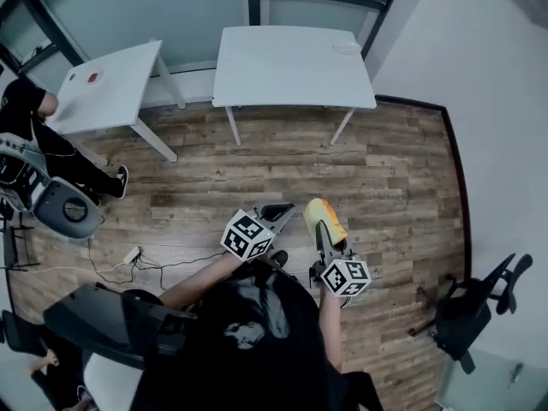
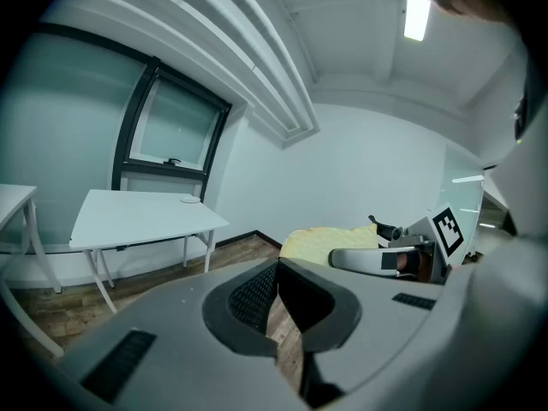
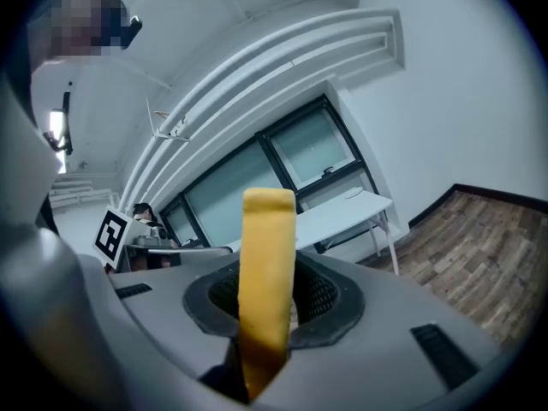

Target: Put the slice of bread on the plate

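**Slice of bread [image 3: 267, 229] grasped in right jaws; plate [image 1: 347, 48] well ahead**

The right gripper [image 3: 267, 296] is found clenched on the slice of bread. The slice is held upright and edge-on, with its yellow crust projecting up past the jaw tips. The jaws of the left gripper [image 2: 276, 268] are seen pressed together at the tips, and nothing is held between them. The left gripper is carried just to the left of the right jaws, over the wooden floor [image 1: 385, 169]. The plate is noted on a white tabletop [image 1: 282, 67], well ahead of both pairs of jaws and near its far right corner. Bread and plate are recorded as well apart.
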`<state>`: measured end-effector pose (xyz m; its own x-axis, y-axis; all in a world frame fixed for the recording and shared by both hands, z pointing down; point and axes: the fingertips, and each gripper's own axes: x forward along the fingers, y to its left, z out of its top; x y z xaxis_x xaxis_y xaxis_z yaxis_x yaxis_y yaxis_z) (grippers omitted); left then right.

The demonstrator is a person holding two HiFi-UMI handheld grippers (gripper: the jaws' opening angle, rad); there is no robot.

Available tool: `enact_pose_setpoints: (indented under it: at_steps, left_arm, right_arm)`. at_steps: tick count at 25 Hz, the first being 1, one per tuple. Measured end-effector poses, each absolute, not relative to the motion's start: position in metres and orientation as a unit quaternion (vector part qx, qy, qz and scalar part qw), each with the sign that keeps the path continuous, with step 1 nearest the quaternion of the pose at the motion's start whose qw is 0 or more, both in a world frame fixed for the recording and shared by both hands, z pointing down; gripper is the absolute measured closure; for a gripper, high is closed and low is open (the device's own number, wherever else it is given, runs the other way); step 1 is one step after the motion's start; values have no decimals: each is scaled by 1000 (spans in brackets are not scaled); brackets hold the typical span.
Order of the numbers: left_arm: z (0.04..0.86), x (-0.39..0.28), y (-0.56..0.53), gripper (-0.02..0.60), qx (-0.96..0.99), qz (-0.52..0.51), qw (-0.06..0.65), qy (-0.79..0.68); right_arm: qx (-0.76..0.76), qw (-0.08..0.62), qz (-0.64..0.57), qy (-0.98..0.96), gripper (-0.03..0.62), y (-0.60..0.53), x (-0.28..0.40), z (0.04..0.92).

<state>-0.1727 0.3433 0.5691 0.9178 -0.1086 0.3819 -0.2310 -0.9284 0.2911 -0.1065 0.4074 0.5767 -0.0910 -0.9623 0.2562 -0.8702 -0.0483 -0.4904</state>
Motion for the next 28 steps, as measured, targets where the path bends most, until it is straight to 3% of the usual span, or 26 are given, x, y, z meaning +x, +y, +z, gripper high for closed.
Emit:
enact_pose_setpoints:
  at_steps: [7, 19, 28]
  left_arm:
    - [579, -153, 322, 575, 960, 199, 183, -73]
    - [560, -46, 216, 575, 967, 173, 181, -37]
    - [574, 0, 164, 575, 961, 185, 204, -4]
  right_arm:
    - [-651, 80, -312, 687, 499, 381, -106, 591]
    - [-673, 68, -298, 673, 499, 276, -3, 569]
    - [-684, 73, -309, 656, 499, 214, 28, 573]
